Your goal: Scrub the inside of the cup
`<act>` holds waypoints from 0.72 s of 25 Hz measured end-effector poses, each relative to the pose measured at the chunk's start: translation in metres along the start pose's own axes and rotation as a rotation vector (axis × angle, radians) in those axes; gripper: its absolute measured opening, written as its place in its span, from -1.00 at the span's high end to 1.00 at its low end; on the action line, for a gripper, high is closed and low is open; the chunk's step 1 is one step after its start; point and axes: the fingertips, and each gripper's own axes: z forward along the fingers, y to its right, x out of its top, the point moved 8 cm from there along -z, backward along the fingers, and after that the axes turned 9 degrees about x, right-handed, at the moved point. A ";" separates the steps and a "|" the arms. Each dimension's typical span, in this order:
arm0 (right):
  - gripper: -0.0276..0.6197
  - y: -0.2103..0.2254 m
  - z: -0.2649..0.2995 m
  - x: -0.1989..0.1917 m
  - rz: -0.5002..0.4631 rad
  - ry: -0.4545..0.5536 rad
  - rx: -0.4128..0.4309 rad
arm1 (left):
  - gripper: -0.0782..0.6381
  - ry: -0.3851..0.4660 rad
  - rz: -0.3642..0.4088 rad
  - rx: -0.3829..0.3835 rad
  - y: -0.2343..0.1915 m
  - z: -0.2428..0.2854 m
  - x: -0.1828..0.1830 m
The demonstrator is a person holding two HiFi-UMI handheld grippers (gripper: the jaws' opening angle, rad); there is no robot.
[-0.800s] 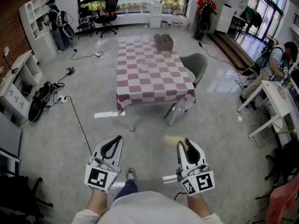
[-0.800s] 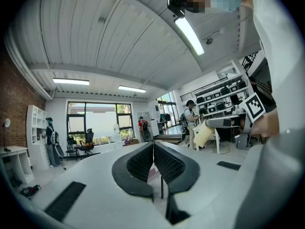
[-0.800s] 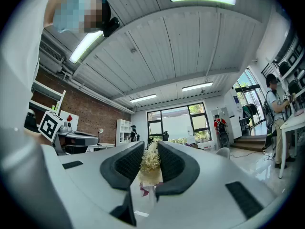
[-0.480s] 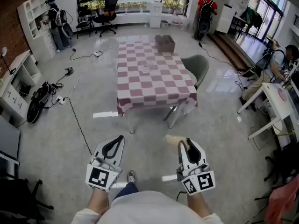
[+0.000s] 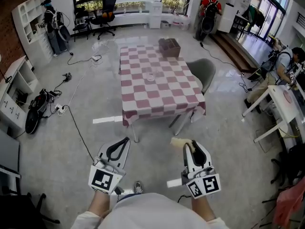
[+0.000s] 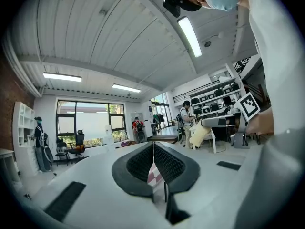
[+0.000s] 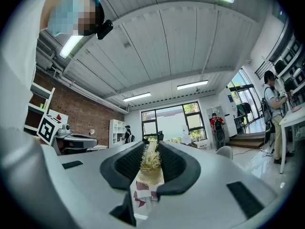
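Observation:
A clear cup point(image 5: 151, 75) stands near the middle of the table with the red-and-white checked cloth point(image 5: 143, 99), well ahead of both grippers. My left gripper point(image 5: 123, 141) is held low at the left, shut with nothing in it; its pads point(image 6: 164, 163) meet in the left gripper view. At the right my right gripper point(image 5: 191, 145) is shut on a pale yellow fibrous scrubber point(image 5: 180, 143). In the right gripper view the scrubber point(image 7: 151, 162) sticks out between the pads. Both grippers are over the floor, short of the table.
A brown box point(image 5: 169, 46) sits at the table's far end. A grey chair point(image 5: 203, 70) stands at its right side. Cables point(image 5: 76, 123) and bags lie on the floor to the left. White desks point(image 5: 281, 104) stand at the right, and people stand at the back.
The table and cup have come a little closer and lower in the head view as the person walks forward. Both grippers keep their pose and their states.

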 end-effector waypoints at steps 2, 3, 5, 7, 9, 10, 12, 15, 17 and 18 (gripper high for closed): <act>0.61 -0.001 0.014 -0.003 -0.003 0.005 -0.015 | 0.69 0.001 0.003 -0.015 -0.015 0.009 -0.004; 0.61 -0.002 0.021 -0.005 -0.004 0.007 -0.023 | 0.69 -0.001 0.007 -0.021 -0.023 0.012 -0.006; 0.61 -0.003 0.032 -0.008 -0.006 0.011 -0.044 | 0.69 -0.001 0.013 -0.038 -0.036 0.020 -0.010; 0.61 -0.003 0.042 -0.012 -0.009 0.015 -0.062 | 0.69 -0.003 0.016 -0.055 -0.047 0.026 -0.015; 0.61 -0.003 0.053 -0.017 -0.010 0.018 -0.075 | 0.69 -0.012 0.014 -0.064 -0.058 0.033 -0.021; 0.61 -0.004 0.057 -0.019 -0.009 0.017 -0.079 | 0.69 -0.012 0.010 -0.069 -0.063 0.036 -0.023; 0.61 -0.004 0.064 -0.023 -0.006 0.009 -0.084 | 0.69 -0.011 0.001 -0.082 -0.069 0.041 -0.028; 0.61 -0.002 0.073 -0.026 -0.003 -0.003 -0.091 | 0.69 -0.018 -0.018 -0.096 -0.075 0.050 -0.034; 0.61 0.002 0.079 -0.028 -0.001 -0.011 -0.097 | 0.69 -0.031 -0.035 -0.100 -0.078 0.056 -0.040; 0.61 0.004 0.083 -0.029 0.001 -0.014 -0.100 | 0.69 -0.038 -0.042 -0.100 -0.080 0.060 -0.042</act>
